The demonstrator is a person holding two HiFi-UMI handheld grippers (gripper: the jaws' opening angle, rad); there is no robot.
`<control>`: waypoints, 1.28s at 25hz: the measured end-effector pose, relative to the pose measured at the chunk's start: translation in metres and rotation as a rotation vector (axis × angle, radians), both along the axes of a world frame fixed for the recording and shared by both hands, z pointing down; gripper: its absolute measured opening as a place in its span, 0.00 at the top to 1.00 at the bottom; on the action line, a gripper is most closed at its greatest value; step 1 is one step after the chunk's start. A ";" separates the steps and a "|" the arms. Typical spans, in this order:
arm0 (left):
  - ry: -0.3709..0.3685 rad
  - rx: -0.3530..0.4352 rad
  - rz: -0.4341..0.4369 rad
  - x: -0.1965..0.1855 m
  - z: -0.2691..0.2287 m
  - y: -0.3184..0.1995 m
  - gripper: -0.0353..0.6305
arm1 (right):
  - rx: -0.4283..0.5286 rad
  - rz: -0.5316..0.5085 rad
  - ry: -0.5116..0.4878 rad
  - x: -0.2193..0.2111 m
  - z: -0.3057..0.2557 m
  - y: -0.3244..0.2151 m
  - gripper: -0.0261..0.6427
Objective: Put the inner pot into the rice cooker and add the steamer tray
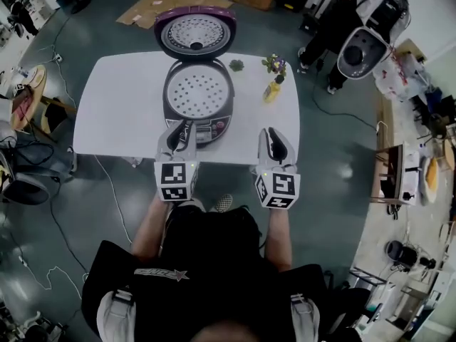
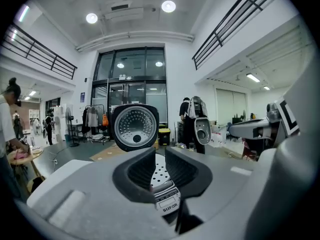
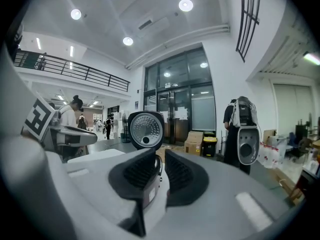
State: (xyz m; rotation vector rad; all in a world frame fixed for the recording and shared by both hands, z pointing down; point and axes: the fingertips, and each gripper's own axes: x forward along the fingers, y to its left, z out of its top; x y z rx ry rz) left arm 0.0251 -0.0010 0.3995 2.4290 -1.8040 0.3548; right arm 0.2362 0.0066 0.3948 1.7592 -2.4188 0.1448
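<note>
While the steamer tray (image 1: 197, 91) sits in the open rice cooker (image 1: 212, 127), we hold our left claw (image 1: 179, 127) and right claw (image 1: 273, 134) empty, jaws slightly apart.

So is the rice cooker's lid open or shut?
Open. The lid stands tipped back behind the rice cooker, showing its inner side, and the holey steamer tray inside is uncovered.

Dark ribbed jaws of the right gripper (image 3: 159, 171) close ahead, a narrow gap apart. Beyond them, a dark rice cooker (image 3: 145, 129) on the white bench (image 3: 92, 158), round perforated silver lid raised. Far right, a standing person in black clothing (image 3: 239, 126).
</note>
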 end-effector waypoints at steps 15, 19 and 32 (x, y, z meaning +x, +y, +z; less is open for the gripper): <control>-0.023 -0.006 0.013 0.007 0.006 0.019 0.93 | -0.009 0.003 -0.027 0.003 0.005 0.023 0.90; -0.023 -0.010 0.012 0.006 0.007 0.021 0.93 | -0.008 -0.002 -0.024 0.002 0.005 0.024 0.90; -0.014 -0.010 0.021 0.007 0.008 0.024 0.93 | -0.006 -0.004 -0.012 -0.001 0.005 0.026 0.90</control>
